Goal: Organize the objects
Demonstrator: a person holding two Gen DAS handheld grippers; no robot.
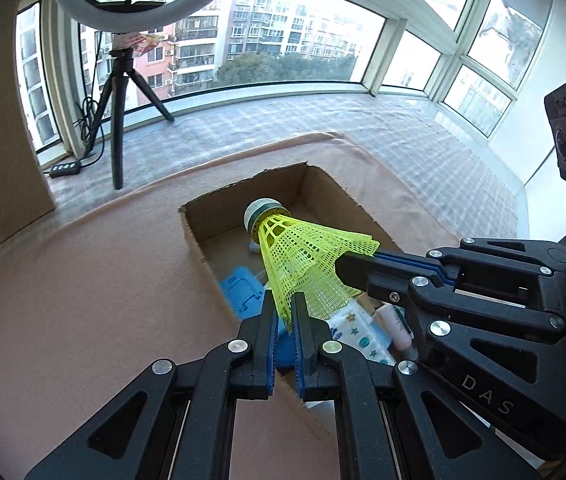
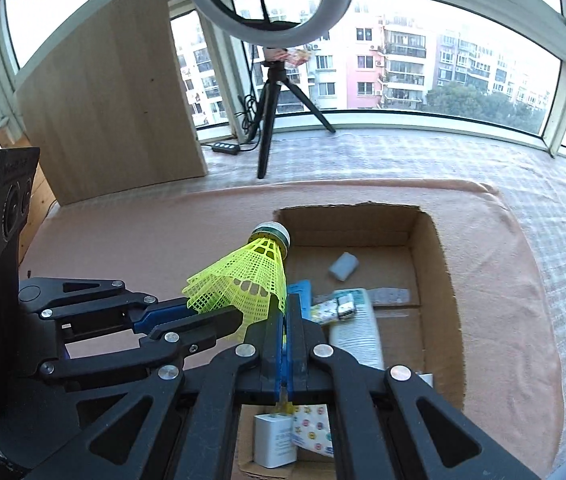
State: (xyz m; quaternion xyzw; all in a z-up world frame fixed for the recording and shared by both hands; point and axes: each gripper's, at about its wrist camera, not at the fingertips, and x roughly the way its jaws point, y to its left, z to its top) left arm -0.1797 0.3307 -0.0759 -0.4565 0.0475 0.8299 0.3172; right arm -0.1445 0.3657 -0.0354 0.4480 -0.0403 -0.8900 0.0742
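Both grippers, the left gripper and right gripper, pinch the yellow shuttlecock skirt, holding it above the near cardboard box

I see a broad ledge under the windows, covered in a pale checked cloth. A pink mat lies on it, and an open cardboard box sits directly on the mat. Behind the mat, on the checked cloth, stand a black tripod, a wooden board propped upright and a small black cable controller
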